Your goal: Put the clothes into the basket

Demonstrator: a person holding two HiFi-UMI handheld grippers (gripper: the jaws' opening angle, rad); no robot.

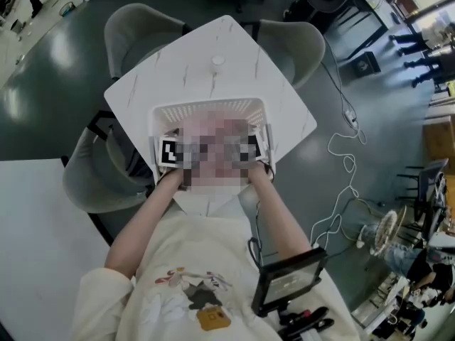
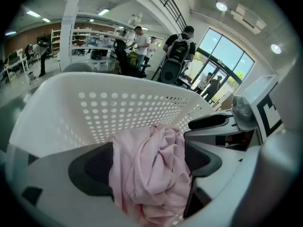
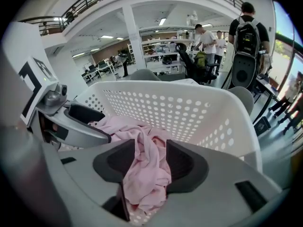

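One cloth (image 2: 158,148), pink and bunched, is all the laundry I can see, and I have it in both tools at once. My left gripper (image 2: 144,167) is clamped on a thick wad of it, the fabric filling the gap between the dark pads and spilling over above and below. My right gripper (image 3: 150,163) pinches a narrower fold of the same cloth, with the rest trailing off toward the left gripper just beside it. Both sit over the white basket (image 1: 206,107), which stands on the white table (image 1: 234,48). Its perforated far wall rises behind the cloth in both gripper views, and I can see holes in the basket's floor under the hanging folds. So the cloth is within the basket's walls, but it hangs from my jaws, and I cannot tell whether its lower end touches the floor. I judge the task close to done but not finished, since carrying the cloth over the basket is done and letting go is not. What is left is to part both pairs of jaws so the cloth drops, then lift the grippers clear. The bare tabletop around the basket shows no other clothes, so I expect nothing more to fetch.
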